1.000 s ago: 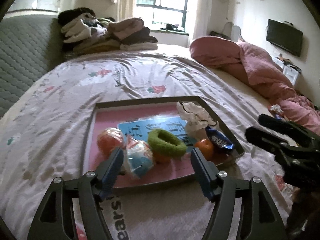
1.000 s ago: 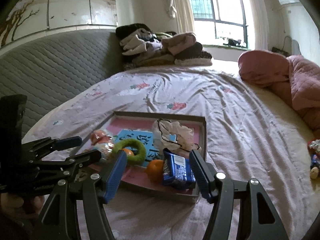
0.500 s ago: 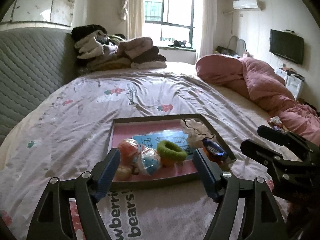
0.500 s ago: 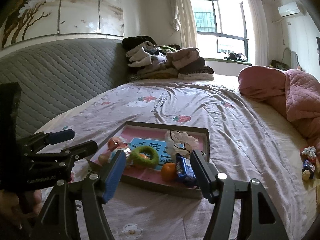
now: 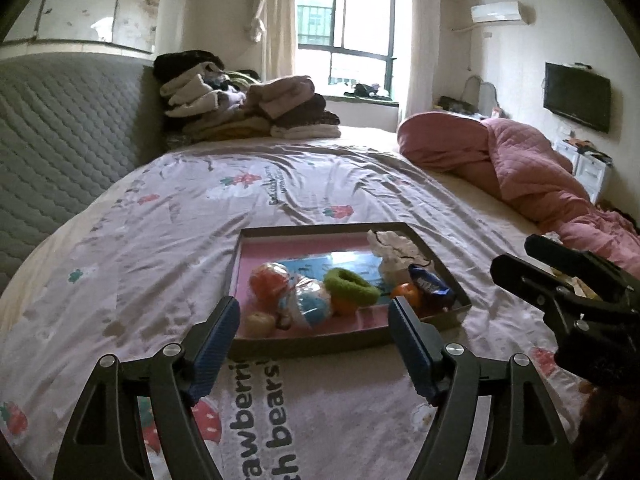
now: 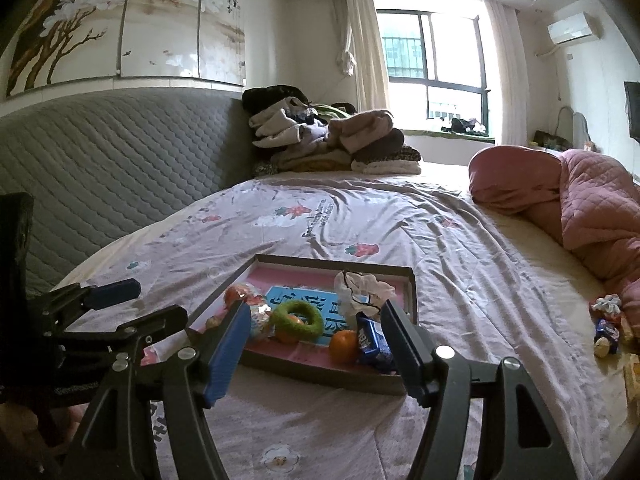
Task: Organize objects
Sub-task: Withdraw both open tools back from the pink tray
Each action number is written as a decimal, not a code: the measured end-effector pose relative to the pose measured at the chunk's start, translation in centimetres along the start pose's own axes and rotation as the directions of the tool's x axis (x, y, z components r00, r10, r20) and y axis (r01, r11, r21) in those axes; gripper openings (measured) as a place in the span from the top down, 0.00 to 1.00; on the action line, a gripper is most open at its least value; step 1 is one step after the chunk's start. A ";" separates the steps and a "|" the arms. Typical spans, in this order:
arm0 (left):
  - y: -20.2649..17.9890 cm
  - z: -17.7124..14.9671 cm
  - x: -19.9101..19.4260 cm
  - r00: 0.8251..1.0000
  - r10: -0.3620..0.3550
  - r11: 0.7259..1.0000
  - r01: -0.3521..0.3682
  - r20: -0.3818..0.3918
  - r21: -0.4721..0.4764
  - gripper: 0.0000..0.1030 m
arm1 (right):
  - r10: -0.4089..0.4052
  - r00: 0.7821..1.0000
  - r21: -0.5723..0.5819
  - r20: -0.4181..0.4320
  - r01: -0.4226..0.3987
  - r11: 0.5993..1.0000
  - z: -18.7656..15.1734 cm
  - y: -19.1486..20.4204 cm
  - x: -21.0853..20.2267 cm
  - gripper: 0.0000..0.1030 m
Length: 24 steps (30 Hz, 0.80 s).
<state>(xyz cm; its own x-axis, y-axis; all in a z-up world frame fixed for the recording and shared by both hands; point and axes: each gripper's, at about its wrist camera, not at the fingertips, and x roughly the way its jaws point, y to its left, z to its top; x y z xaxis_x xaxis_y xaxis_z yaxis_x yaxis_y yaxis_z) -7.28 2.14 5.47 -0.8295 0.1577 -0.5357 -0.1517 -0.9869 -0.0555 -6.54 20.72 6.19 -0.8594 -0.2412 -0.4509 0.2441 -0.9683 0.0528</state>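
A shallow box tray (image 5: 320, 345) with a pink floor lies on the bed; it also shows in the right wrist view (image 6: 320, 372). In it are a green ring (image 5: 351, 285), an orange (image 6: 344, 345), a blue snack packet (image 6: 373, 345), a white crumpled cloth (image 5: 394, 245), wrapped round toys (image 5: 270, 280) and a blue booklet (image 6: 304, 302). My left gripper (image 5: 314, 330) is open and empty, just short of the tray's near edge. My right gripper (image 6: 316, 336) is open and empty, also near the tray.
A few small wrapped items (image 6: 608, 322) lie on the bed at the right. A pink quilt (image 5: 532, 176) is bunched at the right. Folded clothes (image 5: 248, 110) are piled by the grey headboard (image 5: 60, 148). The bedsheet (image 5: 200, 208) spreads around the tray.
Both grippers have drawn back from the tray and risen, so the tray looks smaller and farther. Both stay open and empty. The items in the tray have not moved.
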 end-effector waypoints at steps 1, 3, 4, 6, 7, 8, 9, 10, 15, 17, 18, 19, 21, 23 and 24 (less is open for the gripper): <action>0.1 -0.1 0.0 1.000 0.004 1.000 -0.004 0.000 -0.002 0.25 | 0.000 1.000 -0.002 -0.003 0.000 1.000 -0.1 0.1 0.0 0.35; 0.5 -0.5 -0.1 1.000 0.004 1.000 -0.004 -0.003 -0.014 0.25 | -0.004 1.000 0.000 -0.006 0.004 1.000 -0.3 0.4 -0.1 0.35; 0.6 -0.6 -0.2 1.000 0.004 1.000 -0.004 -0.002 -0.016 0.25 | -0.004 1.000 0.000 -0.007 0.004 1.000 -0.4 0.6 -0.1 0.35; 0.8 -0.8 -0.4 1.000 0.016 1.000 -0.016 0.002 -0.018 0.25 | -0.009 1.000 -0.001 -0.010 0.009 1.000 -0.6 0.7 -0.2 0.35; 0.9 -0.9 -0.6 1.000 0.018 1.000 -0.018 0.006 -0.019 0.25 | -0.009 1.000 -0.003 -0.010 0.009 1.000 -0.7 0.9 -0.3 0.35; 1.1 -1.0 -0.7 1.000 0.020 1.000 -0.020 0.009 -0.022 0.25 | -0.013 1.000 -0.004 -0.010 0.013 1.000 -0.7 1.0 -0.3 0.35; 1.2 -1.1 -0.8 1.000 0.023 0.999 -0.023 0.010 -0.023 0.25 | -0.018 1.000 -0.008 -0.009 0.018 1.000 -0.8 1.1 -0.3 0.35; 1.2 -1.1 -0.9 1.000 0.025 0.999 -0.025 0.011 -0.024 0.25 | -0.020 1.000 -0.011 -0.009 0.020 1.000 -0.8 1.2 -0.4 0.35; 1.5 -1.4 -1.2 1.000 0.028 0.999 -0.028 0.014 -0.033 0.25 | -0.032 0.999 -0.018 -0.011 0.032 0.999 -1.1 1.7 -0.3 0.35; 1.5 -1.7 -1.3 1.000 0.025 0.999 -0.025 0.012 -0.036 0.25 | -0.036 0.999 -0.021 -0.015 0.035 0.999 -1.3 1.7 -0.3 0.35; 1.5 -1.9 -1.3 1.000 0.020 0.999 -0.020 0.013 -0.040 0.25 | -0.039 0.999 -0.023 -0.017 0.039 0.999 -1.5 1.8 -0.2 0.35; 1.6 -2.1 -1.3 1.000 0.016 0.999 -0.015 0.014 -0.045 0.25 | -0.042 0.999 -0.024 -0.019 0.042 0.999 -1.6 1.8 -0.1 0.35; 1.5 -2.4 -1.4 1.000 0.014 0.999 -0.014 0.018 -0.046 0.25 | -0.050 0.998 -0.022 -0.028 0.049 0.999 -1.9 1.8 0.2 0.35; 1.3 -2.6 -1.2 0.999 0.031 0.999 -0.031 0.014 -0.033 0.25 | -0.054 0.998 -0.020 -0.037 0.053 0.998 -2.2 1.7 0.4 0.35; 1.3 -2.8 -1.1 0.999 0.033 0.999 -0.032 0.011 -0.032 0.25 | -0.057 0.998 -0.018 -0.042 0.056 0.998 -2.4 1.7 0.5 0.35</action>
<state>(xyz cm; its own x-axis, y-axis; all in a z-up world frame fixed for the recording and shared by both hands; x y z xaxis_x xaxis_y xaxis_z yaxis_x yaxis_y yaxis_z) -5.07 0.62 3.63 -0.8399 0.1256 -0.5280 -0.1076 -0.9921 -0.0647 -5.51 19.08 3.89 -0.8521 -0.1830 -0.4903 0.2036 -0.9790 0.0115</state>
